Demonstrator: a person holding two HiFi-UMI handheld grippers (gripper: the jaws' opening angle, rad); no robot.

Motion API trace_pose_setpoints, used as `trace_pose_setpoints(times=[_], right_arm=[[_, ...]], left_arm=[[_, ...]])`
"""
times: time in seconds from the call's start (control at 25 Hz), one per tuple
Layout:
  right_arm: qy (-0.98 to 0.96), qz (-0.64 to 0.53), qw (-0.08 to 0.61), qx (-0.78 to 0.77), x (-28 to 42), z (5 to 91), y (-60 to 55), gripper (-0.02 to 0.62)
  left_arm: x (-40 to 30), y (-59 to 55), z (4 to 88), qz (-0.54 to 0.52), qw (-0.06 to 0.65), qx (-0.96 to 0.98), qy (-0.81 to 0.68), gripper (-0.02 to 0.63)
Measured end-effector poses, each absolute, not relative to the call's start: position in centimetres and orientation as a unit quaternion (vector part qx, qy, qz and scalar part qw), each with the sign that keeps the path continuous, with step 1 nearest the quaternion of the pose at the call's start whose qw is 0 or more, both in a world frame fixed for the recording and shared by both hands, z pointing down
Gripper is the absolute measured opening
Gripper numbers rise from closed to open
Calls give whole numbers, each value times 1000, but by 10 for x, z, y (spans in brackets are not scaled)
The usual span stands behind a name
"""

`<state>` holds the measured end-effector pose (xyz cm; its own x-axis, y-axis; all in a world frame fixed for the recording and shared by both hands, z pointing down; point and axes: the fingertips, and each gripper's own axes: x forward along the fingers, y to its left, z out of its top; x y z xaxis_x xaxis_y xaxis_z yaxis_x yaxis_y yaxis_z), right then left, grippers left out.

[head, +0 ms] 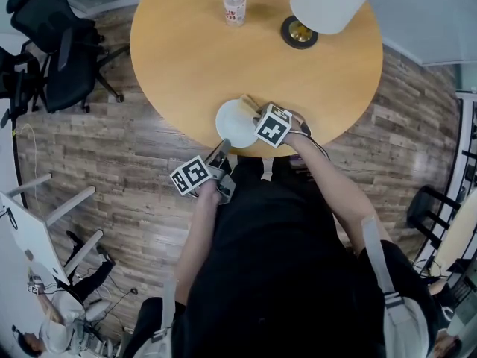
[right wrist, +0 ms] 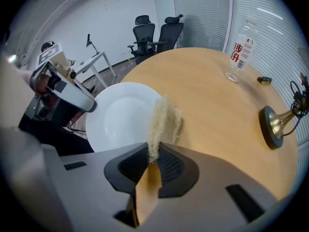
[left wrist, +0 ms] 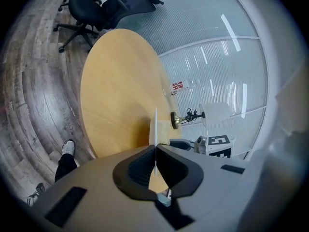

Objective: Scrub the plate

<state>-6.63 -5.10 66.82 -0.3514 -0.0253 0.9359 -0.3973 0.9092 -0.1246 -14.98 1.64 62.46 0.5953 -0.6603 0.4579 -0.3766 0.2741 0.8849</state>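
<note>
We see the round wooden table [head: 186, 58] with the white plate [head: 232, 125] at its near edge. Our left gripper [left wrist: 155, 154] pinches the plate's near rim. Our right gripper [right wrist: 153, 159] clamps a fibrous scrub pad [right wrist: 164, 122] at the plate's right rim.

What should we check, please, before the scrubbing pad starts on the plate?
1. Grip of the left hand-held gripper on the plate: ok, shut on its rim.
2. Grip of the right hand-held gripper on the scrubbing pad: ok, shut on it.
3. Pad brought to the plate: ok, it is by the rim.
4. Pad touching the plate: cannot tell.
5. Plate resting on the table: cannot tell; it is at the near edge.
6. The bottle and lamp well away: ok.
</note>
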Motion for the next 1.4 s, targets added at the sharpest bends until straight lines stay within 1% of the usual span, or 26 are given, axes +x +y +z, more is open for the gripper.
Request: trace_pose_setpoints(times=[0.24, 0.48, 0.8, 1.0, 1.24, 1.4], right_arm=[[-808, 156, 555, 121, -74, 666, -39, 46], [-823, 138, 543, 91, -98, 651, -13, 46], [-850, 122, 511, 34, -128, 621, 14, 46], [-856, 127, 500, 34, -135, 613, 11, 46], [-843, 110, 525, 25, -131, 628, -3, 46], [-827, 132, 544, 49, -121, 642, -22, 46]], left_arm=[[-148, 21, 626, -108, 668, 592, -438, 20], [-147, 21, 624, -106, 667, 594, -437, 20], [-143, 15, 625, -102, 669, 595, -434, 20], [-143, 12, 626, -94, 668, 599, -432, 20], [-143, 11, 626, -88, 665, 602, -433, 20], [-144, 14, 627, -89, 666, 599, -435, 20]])
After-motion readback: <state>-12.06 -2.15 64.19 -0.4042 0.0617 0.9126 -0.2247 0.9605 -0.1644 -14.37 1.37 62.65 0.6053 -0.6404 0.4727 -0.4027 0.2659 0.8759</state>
